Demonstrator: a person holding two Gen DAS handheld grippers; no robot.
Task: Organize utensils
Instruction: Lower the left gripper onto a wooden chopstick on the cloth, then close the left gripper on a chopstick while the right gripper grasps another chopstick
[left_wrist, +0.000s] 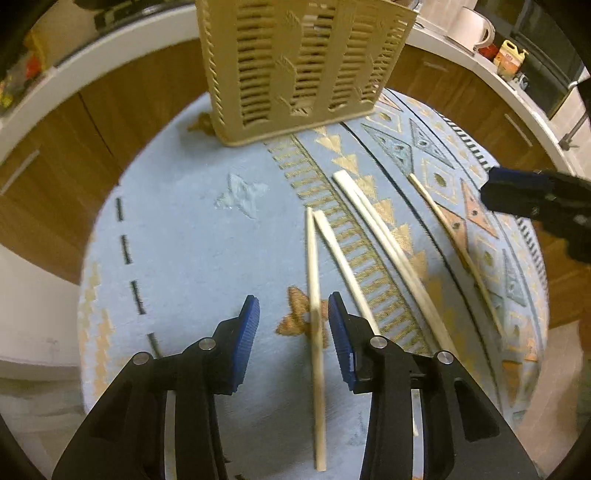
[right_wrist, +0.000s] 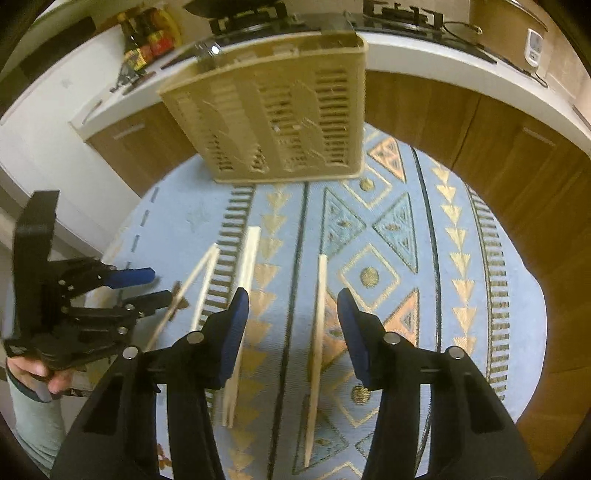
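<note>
On the patterned blue cloth (left_wrist: 177, 236) covering the round table, the left gripper (left_wrist: 293, 314) is spread wide and grips nothing; the leftmost chopstick (left_wrist: 314, 295) lies between its blue pads but nearer the right-hand pad, apparently touching neither. Just beside it lies a second chopstick (left_wrist: 343, 266), its near end hidden behind the gripper, then a close pair (left_wrist: 380, 236) lying almost together, and well apart at the far right a single chopstick (left_wrist: 448, 236). The right gripper (right_wrist: 291, 314) hangs over that last stick (right_wrist: 318, 332), equally unclenched, with the stick off-centre toward its right pad. The slotted beige caddy (left_wrist: 303, 66) stands upright at the far side of the table, beyond every stick. The likely trouble is an off-centre squeeze: a pad closing on a thin round stick may roll it sideways or pivot it on the soft cloth instead of pinching it, and the left tool could nudge or catch the neighbouring stick along with its target. Held near one end, a long stick may also droop and miss the caddy's top. The right wrist view shows the caddy's open rim (right_wrist: 280, 48), the person's left hand (right_wrist: 40, 373) on the tool and the stove behind; the left wrist view cuts the rim off but shows the white kettle (left_wrist: 469, 26) at the back.
</note>
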